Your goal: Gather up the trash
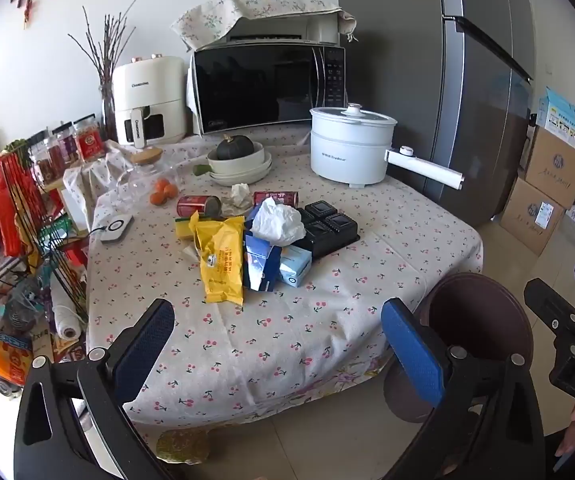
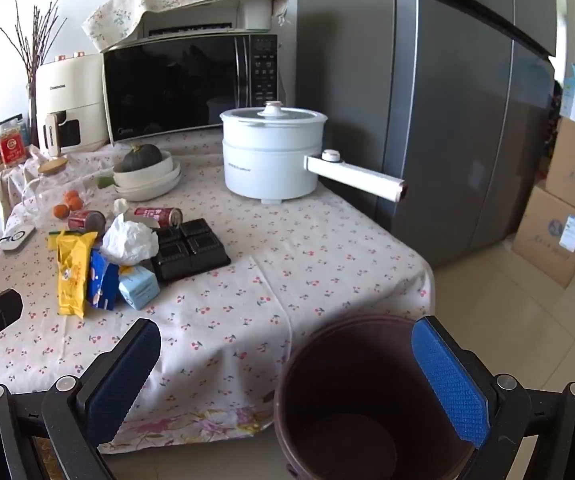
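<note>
Nothing is collected yet: both the left gripper [image 1: 279,344] and right gripper [image 2: 287,380] hang wide apart, empty. The heap of crumpled wrappers and cartons [image 1: 247,244] lies beyond the round brown plastic bin [image 2: 351,400]; next comes reaching for one piece.

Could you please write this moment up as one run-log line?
phase: start | left gripper: open, empty | right gripper: open, empty | trash: yellow plastic snack wrapper, crumpled white tissue on table | dark brown round bin: beside table
</note>
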Tool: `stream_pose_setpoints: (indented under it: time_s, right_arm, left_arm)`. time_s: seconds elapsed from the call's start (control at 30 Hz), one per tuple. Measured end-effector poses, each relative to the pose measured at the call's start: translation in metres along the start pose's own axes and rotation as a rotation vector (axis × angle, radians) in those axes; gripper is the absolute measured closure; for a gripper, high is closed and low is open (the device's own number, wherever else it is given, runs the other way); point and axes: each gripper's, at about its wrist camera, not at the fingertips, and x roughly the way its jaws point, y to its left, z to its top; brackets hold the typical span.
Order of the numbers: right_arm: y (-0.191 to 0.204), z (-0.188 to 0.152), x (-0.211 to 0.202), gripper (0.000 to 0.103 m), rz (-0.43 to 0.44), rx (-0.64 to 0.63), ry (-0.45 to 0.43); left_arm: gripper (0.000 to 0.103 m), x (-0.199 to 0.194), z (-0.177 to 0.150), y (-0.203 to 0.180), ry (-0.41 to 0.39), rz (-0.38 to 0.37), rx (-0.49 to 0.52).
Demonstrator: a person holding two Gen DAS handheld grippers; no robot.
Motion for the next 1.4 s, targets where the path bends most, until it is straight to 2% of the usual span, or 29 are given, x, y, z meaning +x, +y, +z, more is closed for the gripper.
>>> stream_pose_setpoints:
  time_s: [0.43, 1.4]
  right_arm:
    - [0.008, -0.003, 0.004, 0.000, 0.035, 0.031, -0.009]
    - [0.007, -0.002, 0.002, 0.000, 0.029, 0.030, -0.014]
  left_arm:
    - [0.000, 0.000, -0.003, -0.004, 0.003, 0.020, 0.011]
    - [0.000, 0.005, -0.006, 0.006, 0.003, 0.027, 0.007]
